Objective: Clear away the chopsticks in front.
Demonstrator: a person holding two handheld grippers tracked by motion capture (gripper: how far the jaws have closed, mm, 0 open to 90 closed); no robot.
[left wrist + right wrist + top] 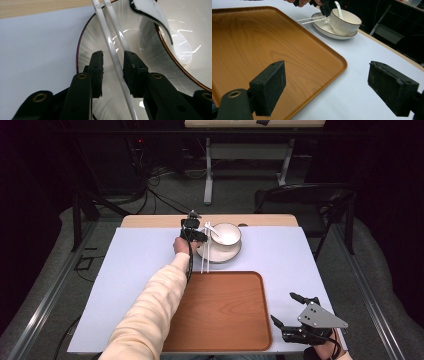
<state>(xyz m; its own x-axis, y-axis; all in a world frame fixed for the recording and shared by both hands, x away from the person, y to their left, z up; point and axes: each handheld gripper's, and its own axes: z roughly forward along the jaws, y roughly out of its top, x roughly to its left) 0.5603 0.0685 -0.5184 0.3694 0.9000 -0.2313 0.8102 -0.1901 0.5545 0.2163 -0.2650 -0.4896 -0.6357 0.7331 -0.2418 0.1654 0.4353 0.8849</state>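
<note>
The two white chopsticks [113, 45] lie side by side across the rim of the plate [85, 47], tips out over the bench [125, 265] toward the tray [225, 310], just beside the bowl [227, 234] that holds a white spoon [152, 12]. The left gripper [196, 236] has its fingers [97, 72] open and set on either side of the pair, one stick running between them, not yet pinched. These sticks look light, stiff and glossy, so they will likely be slippery and apt to roll or scissor apart; a hold near mid-length, with both sticks caught squarely between the pads, seems safest, with moderate pressure. The plate and bowl look breakable, so a knock should be avoided. The right gripper [295, 312] hangs near the tray's corner, fingers spread wide and empty.
</note>
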